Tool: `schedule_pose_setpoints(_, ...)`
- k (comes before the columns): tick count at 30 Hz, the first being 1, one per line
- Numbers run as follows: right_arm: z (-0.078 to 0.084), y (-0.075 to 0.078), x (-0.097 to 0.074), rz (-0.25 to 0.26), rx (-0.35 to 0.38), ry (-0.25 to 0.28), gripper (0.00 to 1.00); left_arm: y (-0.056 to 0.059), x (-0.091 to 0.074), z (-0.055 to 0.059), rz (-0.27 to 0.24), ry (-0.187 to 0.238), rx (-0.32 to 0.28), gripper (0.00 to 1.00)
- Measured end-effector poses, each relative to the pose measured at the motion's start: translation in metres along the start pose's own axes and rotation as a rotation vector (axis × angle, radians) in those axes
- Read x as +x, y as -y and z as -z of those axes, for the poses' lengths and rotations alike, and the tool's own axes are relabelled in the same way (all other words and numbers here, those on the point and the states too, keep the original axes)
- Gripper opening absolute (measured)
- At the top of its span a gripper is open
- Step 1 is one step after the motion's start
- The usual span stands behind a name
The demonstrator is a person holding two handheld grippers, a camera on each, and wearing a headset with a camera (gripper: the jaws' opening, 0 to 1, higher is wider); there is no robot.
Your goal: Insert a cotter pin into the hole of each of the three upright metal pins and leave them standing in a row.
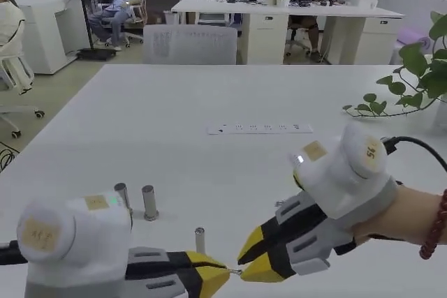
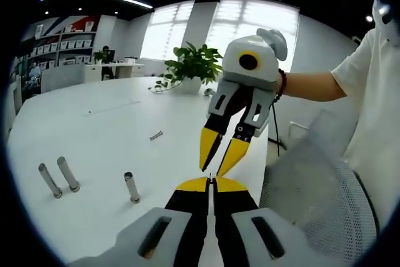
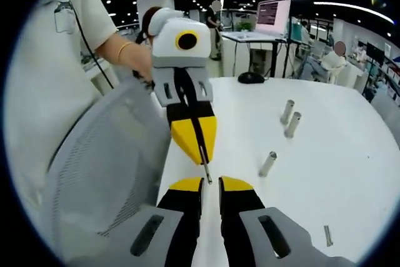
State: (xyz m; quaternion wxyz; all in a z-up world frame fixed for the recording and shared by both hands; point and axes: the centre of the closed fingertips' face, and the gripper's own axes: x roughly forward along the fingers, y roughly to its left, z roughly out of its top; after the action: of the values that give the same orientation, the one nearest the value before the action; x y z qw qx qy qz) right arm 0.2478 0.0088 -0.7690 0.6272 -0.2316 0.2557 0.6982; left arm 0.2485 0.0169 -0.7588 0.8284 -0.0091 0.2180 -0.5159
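Right gripper view: the left gripper (image 3: pixel 201 158) was clamped on a thin cotter pin (image 3: pixel 205 171), its long axis in line with those jaws, free end pointing at the right gripper (image 3: pixel 210 184) (jaws narrowly parted, tips just beside the pin end). Three metal pins (image 3: pixel 268 163) stood upright on the white table (image 3: pixel 350 154), apart from both grippers.

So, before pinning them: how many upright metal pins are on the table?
3: a left pin, its close neighbour, and a third pin standing apart, nearer and to the right.
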Motion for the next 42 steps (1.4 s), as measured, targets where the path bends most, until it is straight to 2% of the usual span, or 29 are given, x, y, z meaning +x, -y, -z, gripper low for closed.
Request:
schedule_pose_setpoints(2, 0.001, -0.001, 0.000, -0.008, 0.003, -0.004, 0.12, 0.005, 0.000, -0.003, 0.023, 0.017, 0.029, 0.00)
schedule_pose_setpoints(4, 0.001, -0.005, -0.001, -0.033, 0.009, 0.004, 0.12, 0.007, 0.001, -0.003, 0.027, 0.011, 0.049, 0.00)
schedule_pose_setpoints(6, 0.000, -0.010, -0.001, -0.062, 0.024, 0.014, 0.11, 0.008, 0.001, -0.002, 0.037, 0.005, 0.051, 0.00)
schedule_pose_setpoints(12, -0.001, -0.016, -0.001, -0.094, 0.013, 0.013, 0.10, 0.013, 0.002, -0.003, 0.066, 0.011, 0.079, 0.00)
schedule_pose_setpoints(21, -0.002, -0.020, -0.002, -0.109, 0.007, 0.019, 0.06, 0.019, 0.000, -0.008, 0.098, 0.031, 0.112, 0.00)
schedule_pose_setpoints(29, -0.003, -0.024, -0.002, -0.130, -0.014, 0.016, 0.04, 0.022, -0.001, -0.007, 0.112, 0.026, 0.133, 0.00)
schedule_pose_setpoints(42, -0.001, -0.025, -0.002, -0.115, -0.060, -0.008, 0.02, 0.023, 0.000, -0.006, 0.097, 0.019, 0.179, 0.01)
